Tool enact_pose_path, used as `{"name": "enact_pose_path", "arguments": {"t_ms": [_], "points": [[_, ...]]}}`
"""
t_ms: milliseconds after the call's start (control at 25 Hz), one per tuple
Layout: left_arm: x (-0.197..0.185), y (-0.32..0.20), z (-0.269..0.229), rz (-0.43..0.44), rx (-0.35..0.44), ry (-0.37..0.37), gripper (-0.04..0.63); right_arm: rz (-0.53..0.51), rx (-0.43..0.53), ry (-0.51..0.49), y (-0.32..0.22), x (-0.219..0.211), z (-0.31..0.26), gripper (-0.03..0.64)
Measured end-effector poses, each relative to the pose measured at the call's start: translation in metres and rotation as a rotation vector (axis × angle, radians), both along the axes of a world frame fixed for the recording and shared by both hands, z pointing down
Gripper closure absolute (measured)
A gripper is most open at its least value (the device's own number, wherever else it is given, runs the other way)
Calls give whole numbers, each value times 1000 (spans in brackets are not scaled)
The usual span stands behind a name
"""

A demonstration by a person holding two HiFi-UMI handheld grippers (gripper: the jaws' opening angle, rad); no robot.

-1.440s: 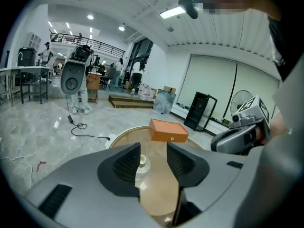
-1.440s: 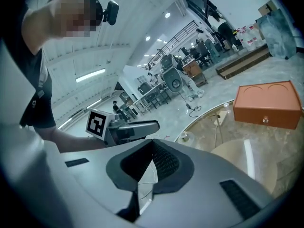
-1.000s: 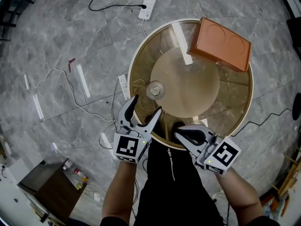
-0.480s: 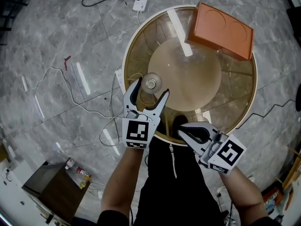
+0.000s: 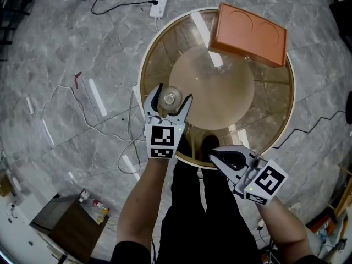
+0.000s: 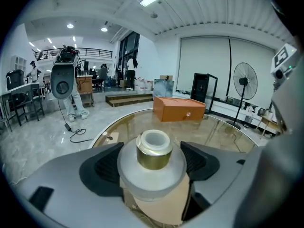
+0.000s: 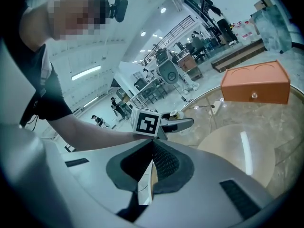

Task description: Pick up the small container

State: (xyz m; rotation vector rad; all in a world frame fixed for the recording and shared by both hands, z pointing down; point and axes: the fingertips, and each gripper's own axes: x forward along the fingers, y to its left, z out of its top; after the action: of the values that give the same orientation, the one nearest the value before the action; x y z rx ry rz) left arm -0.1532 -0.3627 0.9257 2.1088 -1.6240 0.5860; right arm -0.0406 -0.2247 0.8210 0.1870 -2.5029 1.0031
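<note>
Small container (image 5: 171, 98), a frosted jar with a gold collar and pale cap, stands upright on the round glass bench (image 5: 144, 70), near its left edge on the person's side. The left claw (image 5: 174, 92) is around it: jaws spread wide, one on each side of the jar body, the jar deep in the throat. The pads look close beside the body, but I see no squeeze, so I judge it not gripped. The reach looks done and the claw is in place. What's left is closing on the jar and lifting; the jar base appears to be on the glass. The right claw (image 5: 215, 155) is jaws together with nothing between, held back at the near rim by the person's body, taking no part. An orange box (image 5: 248, 34) sits at the far edge, well apart from the jar. A power strip (image 5: 159, 4) and cables are on the floor beyond the bench. The head view gives the layout and shows the jaws straddling the jar from above, but not pad height. The left gripper view shows the pads level with the wide jar body, below the collar, plus a standing fan (image 6: 242, 82) in the room. The right gripper view alone confirms its own jaws meet, and it catches the left claw side-on with the jar cap just peeking over.
</note>
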Motion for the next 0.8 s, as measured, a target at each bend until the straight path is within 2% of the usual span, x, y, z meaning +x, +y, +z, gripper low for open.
{"name": "enact_pose_path", "arguments": {"t_ms": [480, 640, 800], "points": [[0, -10, 23, -31, -21, -30, 232, 22, -35, -1, -1, 15, 16, 601], [0, -11, 26, -17, -24, -54, 236, 9, -48, 7, 3, 14, 24, 601], [5, -3, 25, 25, -72, -10, 248, 1, -53, 0, 10, 10, 17, 601]]}}
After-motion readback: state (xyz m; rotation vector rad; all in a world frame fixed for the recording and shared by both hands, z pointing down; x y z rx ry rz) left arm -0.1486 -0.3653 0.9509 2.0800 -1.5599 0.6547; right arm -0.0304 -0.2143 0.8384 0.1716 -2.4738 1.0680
